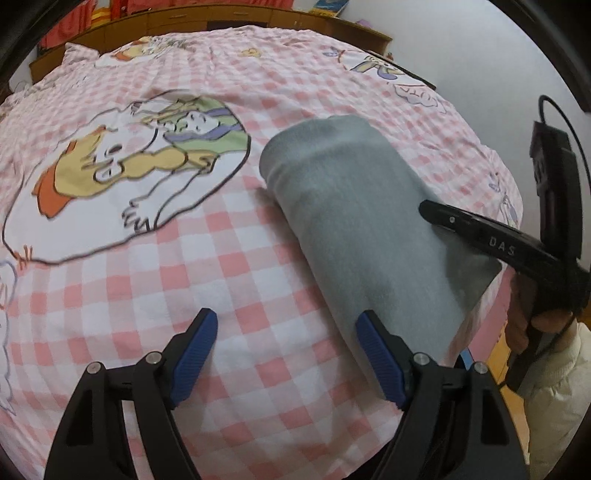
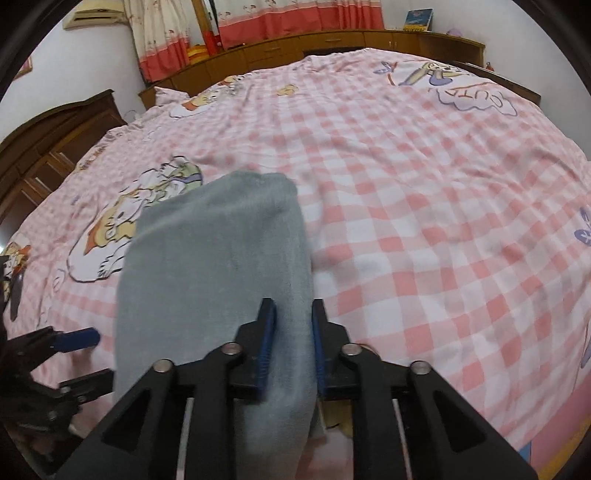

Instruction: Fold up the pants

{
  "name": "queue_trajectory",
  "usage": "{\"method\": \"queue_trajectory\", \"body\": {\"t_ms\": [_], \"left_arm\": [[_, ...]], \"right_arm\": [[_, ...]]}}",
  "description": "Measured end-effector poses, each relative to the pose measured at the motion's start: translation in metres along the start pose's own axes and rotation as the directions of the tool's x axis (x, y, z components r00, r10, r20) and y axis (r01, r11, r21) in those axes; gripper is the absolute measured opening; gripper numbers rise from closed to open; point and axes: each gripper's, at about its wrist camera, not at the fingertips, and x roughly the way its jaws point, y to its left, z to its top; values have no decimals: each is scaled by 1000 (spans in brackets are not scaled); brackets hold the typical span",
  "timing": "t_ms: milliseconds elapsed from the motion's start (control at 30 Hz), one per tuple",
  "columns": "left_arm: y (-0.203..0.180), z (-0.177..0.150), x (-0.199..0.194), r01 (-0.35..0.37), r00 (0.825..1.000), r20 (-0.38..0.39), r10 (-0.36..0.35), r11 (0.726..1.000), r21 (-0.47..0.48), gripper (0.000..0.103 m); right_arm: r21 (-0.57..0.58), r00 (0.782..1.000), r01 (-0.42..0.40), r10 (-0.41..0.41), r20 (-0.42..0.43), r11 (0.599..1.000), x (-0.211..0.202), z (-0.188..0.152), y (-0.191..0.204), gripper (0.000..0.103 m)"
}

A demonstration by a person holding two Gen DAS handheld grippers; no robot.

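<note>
You can read two markings. Right side of the left wrist view: pale capitals "DAS" stand on the black finger of the right gripper (image 1: pixel 428 210), above the grey pants (image 1: pixel 354 221). Upper right of the right wrist view: outlined cartoon letters sit upside down on the pink checked bedsheet (image 2: pixel 406 184); they look like "CUTA", last letters uncertain. A book (image 2: pixel 417 19) on the wooden shelf (image 2: pixel 332 40) shows a cover too small to read.
</note>
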Motion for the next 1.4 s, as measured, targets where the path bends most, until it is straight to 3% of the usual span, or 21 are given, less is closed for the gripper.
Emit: {"method": "queue_trajectory", "body": {"t_ms": [100, 200, 267, 333, 433, 633, 700, 900, 1033, 1133, 1300, 1400], "left_arm": [[1, 12, -18, 27, 996, 82, -28, 1000, 6, 80], [-7, 35, -29, 55, 987, 150, -61, 998, 43, 79], [-15, 52, -26, 71, 983, 162, -82, 995, 72, 65], [-24, 65, -17, 109, 980, 158, -123, 989, 94, 40], [-31, 80, 8, 143, 980, 128, -155, 985, 96, 37], [-24, 81, 59, 100, 994, 45, -103, 993, 62, 24], [-21, 80, 63, 112, 993, 43, -114, 993, 46, 24], [-17, 75, 42, 137, 989, 57, -138, 990, 21, 26], [-11, 59, 14, 120, 989, 90, -120, 993, 7, 56], [-4, 46, 9, 87, 994, 76, -84, 996, -33, 58], [9, 25, 19, 155, 988, 15, -154, 976, -151, 59], [11, 24, 22, 160, 987, 16, -160, 972, -170, 62]], "right_arm": [[18, 999, 31, -32, 43, 999, -26, 4, -1, 25], [11, 996, -20, 19, 88, 1000, -56, 5, 4, 25], [-6, 994, -70, 71, 85, 998, -67, 3, 12, 25], [-36, 991, -115, 117, 66, 993, -70, -3, 23, 25], [-63, 991, -125, 128, 35, 990, -64, -16, 31, 25], [-103, 999, 24, -28, -37, 994, -31, -50, 12, 21], [-55, 999, -3, 0, -43, 998, -29, -57, -2, 32], [-23, 998, -32, 31, -49, 999, -39, -55, -6, 33], [-7, 999, -44, 44, 8, 999, -52, -35, -4, 34], [27, 998, -55, 55, 23, 998, -44, -21, -9, 46], [97, 993, -112, 116, -37, 989, -10, -14, -19, 46], [152, 980, -187, 195, -35, 970, 4, -14, -26, 47]]}}
